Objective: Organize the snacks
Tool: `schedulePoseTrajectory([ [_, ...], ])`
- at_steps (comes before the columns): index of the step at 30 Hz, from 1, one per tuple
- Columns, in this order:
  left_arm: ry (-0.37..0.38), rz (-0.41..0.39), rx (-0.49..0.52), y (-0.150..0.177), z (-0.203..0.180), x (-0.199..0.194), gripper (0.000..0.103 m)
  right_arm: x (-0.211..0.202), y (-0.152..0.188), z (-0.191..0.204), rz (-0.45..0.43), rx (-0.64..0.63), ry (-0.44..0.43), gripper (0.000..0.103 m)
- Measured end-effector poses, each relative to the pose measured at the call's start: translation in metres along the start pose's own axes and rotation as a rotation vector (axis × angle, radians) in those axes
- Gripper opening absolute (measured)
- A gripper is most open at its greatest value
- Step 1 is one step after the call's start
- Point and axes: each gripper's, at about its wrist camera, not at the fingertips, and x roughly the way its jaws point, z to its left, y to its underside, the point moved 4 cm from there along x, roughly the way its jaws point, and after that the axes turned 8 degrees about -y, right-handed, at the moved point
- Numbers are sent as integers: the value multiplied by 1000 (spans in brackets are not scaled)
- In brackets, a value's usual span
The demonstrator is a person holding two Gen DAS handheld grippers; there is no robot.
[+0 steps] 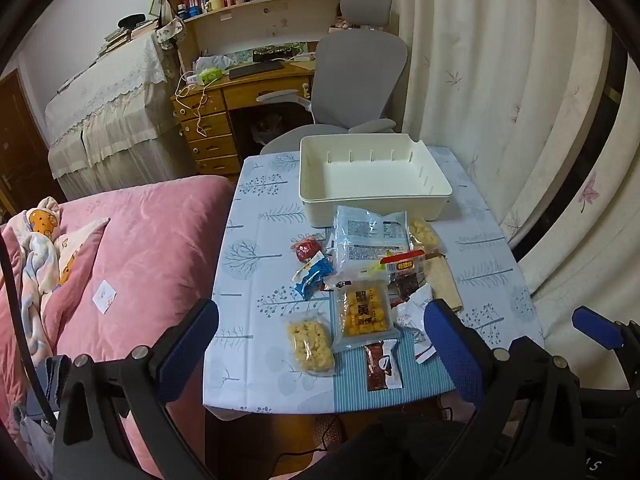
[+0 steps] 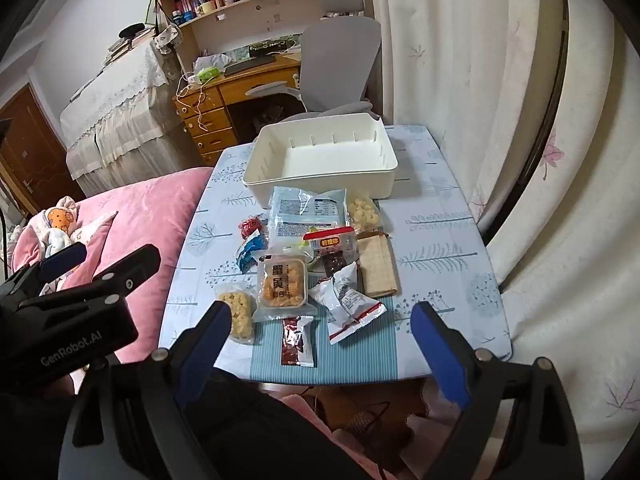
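An empty cream bin (image 1: 376, 202) (image 2: 320, 184) stands at the far side of the tree-patterned table (image 1: 256, 240) (image 2: 440, 240). In front of it lie several snacks: a large pale blue bag (image 1: 368, 236) (image 2: 308, 216), a yellow crab-roe pack (image 1: 362, 312) (image 2: 282, 284), a puffed yellow pack (image 1: 310, 344) (image 2: 240, 314), a brown bar (image 1: 380, 364) (image 2: 296, 340), white packets (image 2: 348, 300) and a beige pack (image 2: 376, 268). My left gripper (image 1: 320, 344) (image 2: 108, 258) hovers open and empty over the near table edge. The right gripper (image 2: 324, 344) beside it is likewise open and empty.
A pink bed (image 1: 140, 248) borders the table's left side. Behind the bin stands a grey office chair (image 1: 356, 80) at a wooden desk (image 1: 224, 96) with bookshelves. Cream curtains (image 1: 500, 100) hang along the right.
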Motion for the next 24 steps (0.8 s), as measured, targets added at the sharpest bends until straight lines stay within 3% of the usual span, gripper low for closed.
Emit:
schedulePoseTrajectory([
  [24, 11, -10, -13, -3, -7, -1, 102, -3, 2, 0, -10, -4, -9, 92],
])
